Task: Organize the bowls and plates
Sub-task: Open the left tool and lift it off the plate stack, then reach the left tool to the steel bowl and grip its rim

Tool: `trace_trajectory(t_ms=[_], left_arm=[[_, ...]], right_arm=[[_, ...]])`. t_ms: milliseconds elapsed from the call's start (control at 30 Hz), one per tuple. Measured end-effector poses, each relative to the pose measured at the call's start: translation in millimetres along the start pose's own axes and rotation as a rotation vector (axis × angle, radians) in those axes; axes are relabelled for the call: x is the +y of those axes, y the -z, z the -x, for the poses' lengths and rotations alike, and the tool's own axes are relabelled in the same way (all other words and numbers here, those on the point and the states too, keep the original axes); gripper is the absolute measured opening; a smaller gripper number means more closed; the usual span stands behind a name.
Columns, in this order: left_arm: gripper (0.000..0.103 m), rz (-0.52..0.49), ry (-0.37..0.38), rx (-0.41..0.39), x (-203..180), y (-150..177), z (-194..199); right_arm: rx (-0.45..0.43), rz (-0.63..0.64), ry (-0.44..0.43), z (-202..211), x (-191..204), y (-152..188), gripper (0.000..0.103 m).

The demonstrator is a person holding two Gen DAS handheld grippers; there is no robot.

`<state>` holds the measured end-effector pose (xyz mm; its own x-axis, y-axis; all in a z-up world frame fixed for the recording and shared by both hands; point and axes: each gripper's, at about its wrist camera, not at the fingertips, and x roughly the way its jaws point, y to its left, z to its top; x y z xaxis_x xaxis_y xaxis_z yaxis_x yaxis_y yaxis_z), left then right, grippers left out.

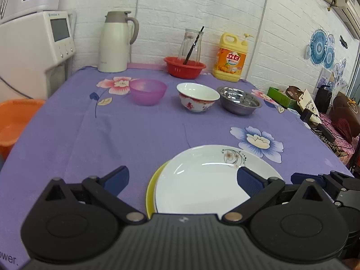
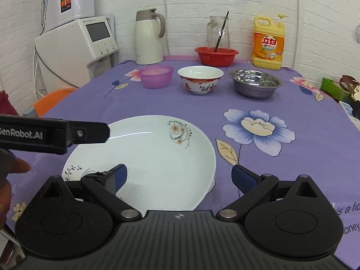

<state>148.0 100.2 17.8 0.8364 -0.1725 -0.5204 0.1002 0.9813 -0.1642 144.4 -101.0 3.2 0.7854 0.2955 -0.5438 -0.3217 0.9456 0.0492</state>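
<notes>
While both the left gripper [image 1: 182, 181] and right gripper [image 2: 178, 177] hover spread wide and empty, the white plate [image 1: 202, 186] rests on a yellow plate [image 1: 150, 193] at the desk's [image 1: 135, 135] near edge, three bowls lined up behind.

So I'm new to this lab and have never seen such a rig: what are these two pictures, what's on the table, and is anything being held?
No robot here: a person holds a two-finger gripper in each hand, each carrying a forward-looking fisheye camera. One picture looks along the left gripper, the other along the right gripper. Both are open and hold nothing. On the purple tablecloth a white plate lies on a yellow plate. Further back stand a purple bowl, a porcelain bowl and a steel bowl.
</notes>
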Motion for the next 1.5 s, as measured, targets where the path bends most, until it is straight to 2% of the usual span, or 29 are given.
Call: trace_trajectory(t_ms=[233,367,433,533,833,1133,1333,1400,1500], left_arm=[[0.101,0.046,-0.003,0.016,1.5,-5.8,-4.5],[0.101,0.06,-0.002,0.042,1.3,-4.8,-11.3],[0.101,0.06,-0.005,0.043,1.9,-5.5,-12.5],[0.101,0.069,-0.014,0.045,4.2,-6.5,-14.6],[0.101,0.077,0.012,0.069,0.4,-11.9,-32.6],[0.101,0.066,0.044,0.074,-5.2,-34.9,-63.8],[0.101,0.071,0.062,0.109,-9.1,-48.0,-96.1],[0.101,0.063,0.066,0.111,-10.6,-50.4,-102.4],[0.101,0.048,0.053,0.116,-10.2,-49.8,-107.9]], right_arm=[[0.014,-0.004,-0.018,-3.5,-2.4,0.1,0.103],[0.038,0.005,-0.075,-7.2,5.7,3.0,0.103],[0.041,0.027,-0.064,-7.9,9.6,3.0,0.103],[0.021,-0.014,-0.075,-4.3,-3.4,-0.5,0.103],[-0.013,-0.027,0.069,-11.7,-46.3,-22.4,0.103],[-0.036,0.045,0.148,-29.4,-64.4,-53.5,0.103],[0.001,0.058,0.159,-48.6,-77.8,-61.4,0.103],[-0.02,0.096,0.177,-54.6,-84.1,-66.5,0.103],[-0.086,0.127,0.26,-67.1,-108.2,-84.4,0.103]])
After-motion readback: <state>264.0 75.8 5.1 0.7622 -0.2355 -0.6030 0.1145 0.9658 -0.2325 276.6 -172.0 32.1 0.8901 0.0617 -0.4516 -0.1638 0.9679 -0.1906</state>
